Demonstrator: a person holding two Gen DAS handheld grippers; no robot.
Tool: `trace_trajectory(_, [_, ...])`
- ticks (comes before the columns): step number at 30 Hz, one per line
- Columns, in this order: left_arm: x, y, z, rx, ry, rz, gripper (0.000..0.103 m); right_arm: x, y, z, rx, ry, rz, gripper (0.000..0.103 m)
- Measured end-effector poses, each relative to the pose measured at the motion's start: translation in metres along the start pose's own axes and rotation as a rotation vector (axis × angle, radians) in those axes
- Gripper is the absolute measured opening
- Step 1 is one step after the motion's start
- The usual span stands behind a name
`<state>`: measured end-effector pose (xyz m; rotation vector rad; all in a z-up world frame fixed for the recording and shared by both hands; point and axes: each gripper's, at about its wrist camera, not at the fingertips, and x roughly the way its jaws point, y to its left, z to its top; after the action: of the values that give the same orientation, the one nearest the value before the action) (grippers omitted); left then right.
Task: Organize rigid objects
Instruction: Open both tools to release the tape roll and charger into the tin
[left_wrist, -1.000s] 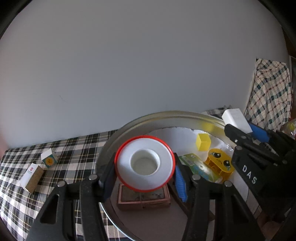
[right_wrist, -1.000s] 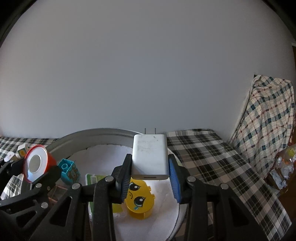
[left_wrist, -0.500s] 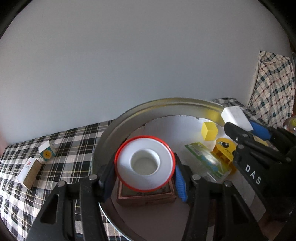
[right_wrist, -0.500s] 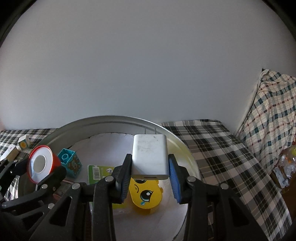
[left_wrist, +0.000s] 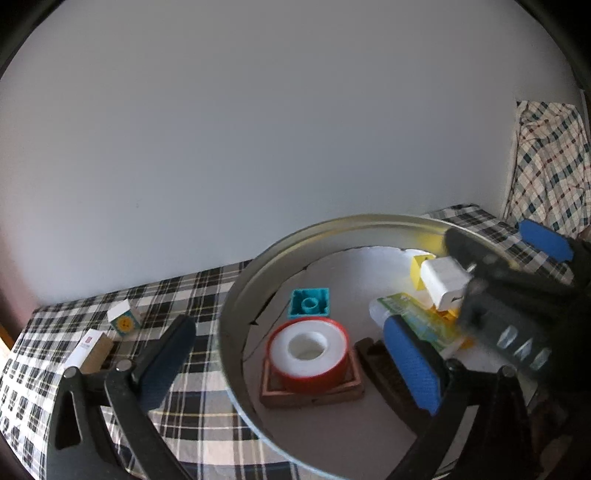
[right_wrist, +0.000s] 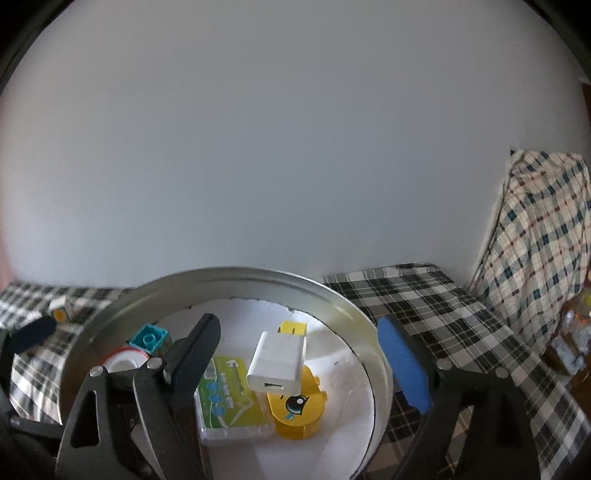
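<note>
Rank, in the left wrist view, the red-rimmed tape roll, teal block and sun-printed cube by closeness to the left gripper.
From the left gripper, whose jaws have just opened wide:
1. Red-rimmed tape roll, between the fingers, released on a wooden box.
2. Teal block, behind it in the basin.
3. Sun-printed cube, far left on the checked cloth.

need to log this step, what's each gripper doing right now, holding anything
Left gripper: open, jaws just spread; the tape roll lies free on the wooden box.
Right gripper: open, jaws just spread; the white charger rests on the yellow toy.
</note>
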<state>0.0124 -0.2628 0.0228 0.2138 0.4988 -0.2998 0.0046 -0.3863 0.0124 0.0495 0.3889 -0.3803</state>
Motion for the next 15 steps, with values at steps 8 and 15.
trace_trajectory(8, [-0.004,0.022,-0.007,-0.076,-0.005,0.008,0.103,-0.009,-0.017,-0.001,0.109,-0.077,0.021,0.089])
trace_trajectory(15, [-0.015,0.038,-0.011,-0.094,-0.062,0.055,0.103,-0.036,-0.012,-0.003,0.107,-0.239,-0.002,0.089])
